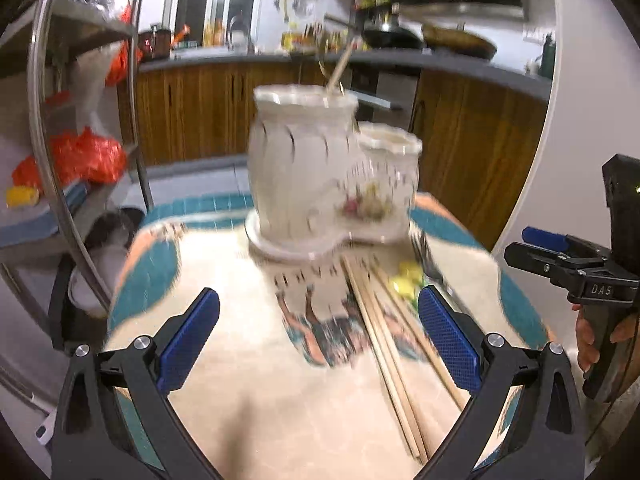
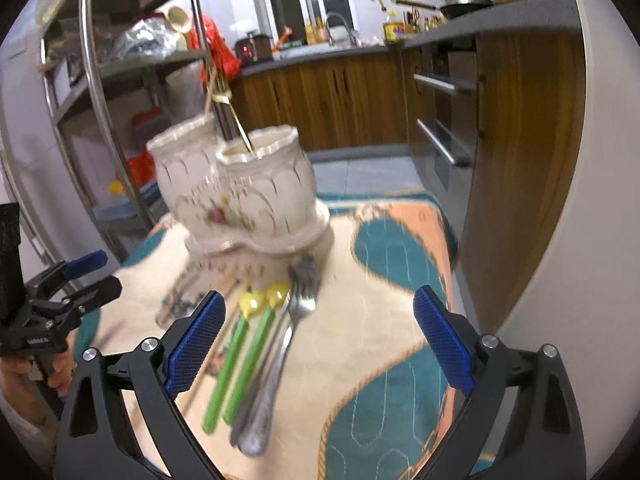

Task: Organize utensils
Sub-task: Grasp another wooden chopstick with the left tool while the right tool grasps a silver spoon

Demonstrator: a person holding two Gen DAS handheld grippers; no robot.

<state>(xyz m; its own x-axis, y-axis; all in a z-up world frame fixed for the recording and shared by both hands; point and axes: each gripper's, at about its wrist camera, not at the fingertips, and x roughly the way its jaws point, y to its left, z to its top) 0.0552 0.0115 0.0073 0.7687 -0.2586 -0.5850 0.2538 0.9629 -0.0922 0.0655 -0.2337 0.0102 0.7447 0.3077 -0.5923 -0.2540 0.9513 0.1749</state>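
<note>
A: What sits on the table (image 2: 392,360)?

B: A patterned cloth in cream, teal and orange covers it. At the far end stands a white ceramic utensil holder (image 2: 244,196), two joined pots on one base, with a thin stick (image 2: 244,136) leaning out of one pot in the right wrist view.

A: And the loose utensils?

B: Just in front of the holder. Two green-handled spoons with yellow bowls (image 2: 240,356) lie side by side, touching a metal fork and spoon (image 2: 276,368) on their right. The wooden chopsticks (image 1: 384,344) lie in a bundle to the left of those, running toward the camera.

A: The fingers?

B: The left gripper (image 1: 318,340) has its fingers spread wide and released, nothing between them, above bare cloth, with the chopsticks near its right finger. The right gripper (image 2: 318,344) is equally wide and empty; the spoons and fork lie below the gap, untouched. A hand (image 1: 592,340) grips its handle.

A: Anything in the way?

B: The holder itself crowds the utensil tips. Beyond the table's left edge stands a steel shelf rack (image 2: 120,80) with red bags; wooden cabinets (image 2: 328,96) run behind, blurred.
</note>
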